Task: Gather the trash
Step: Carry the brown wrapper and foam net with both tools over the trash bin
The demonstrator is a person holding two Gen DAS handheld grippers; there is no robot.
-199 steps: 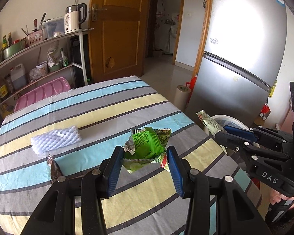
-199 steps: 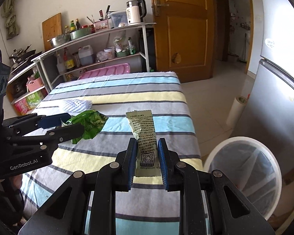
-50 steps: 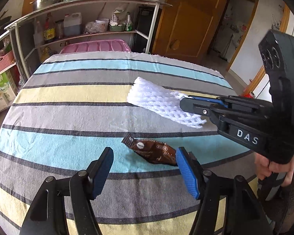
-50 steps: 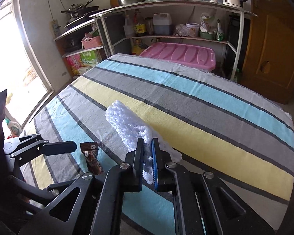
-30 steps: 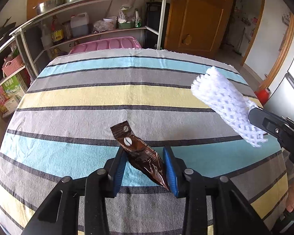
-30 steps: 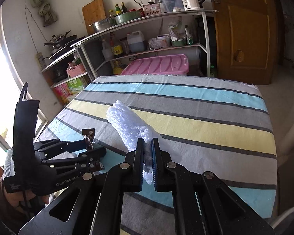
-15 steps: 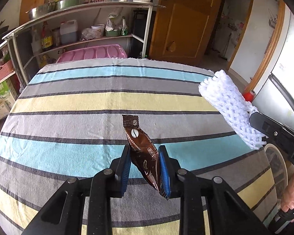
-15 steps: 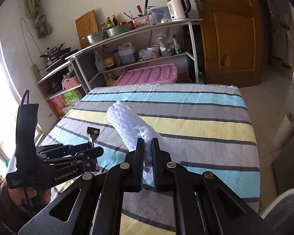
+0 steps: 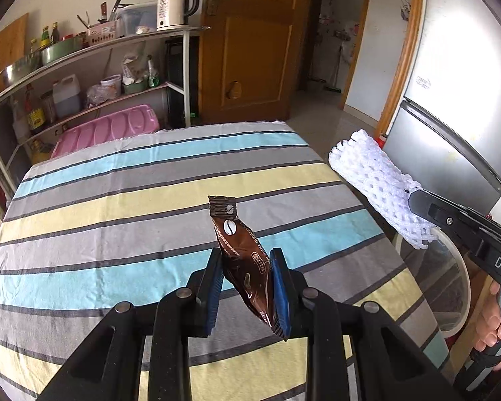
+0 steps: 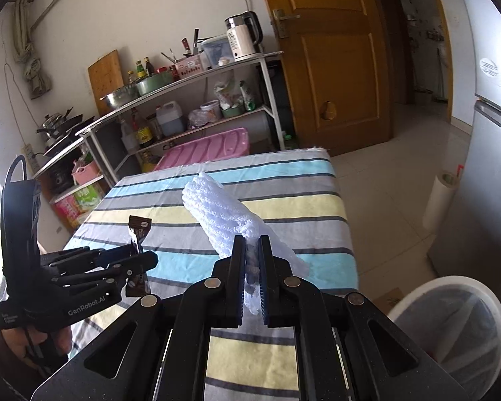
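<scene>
We've got both pieces lifted. Left gripper (image 9: 247,284), fingers closed on the brown foil coffee sachet (image 9: 243,257), held mid-body above the striped tabletop (image 9: 117,207); thin, crinkly, slippery, so a mid grip w/ firm pinch suits. Right gripper (image 10: 251,267), fingers nearly shut on the white foam mesh fruit sleeve (image 10: 223,220) at its near end; soft, very light, squashes easily. Beyond the tabletop edge, the white round bin (image 10: 451,327), probably bag-lined, waits.

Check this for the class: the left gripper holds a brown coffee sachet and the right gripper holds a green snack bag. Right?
Not quite. The right gripper holds a white foam net sleeve, not a green bag, as the right wrist view shows. The left gripper does hold the brown coffee sachet.
</scene>
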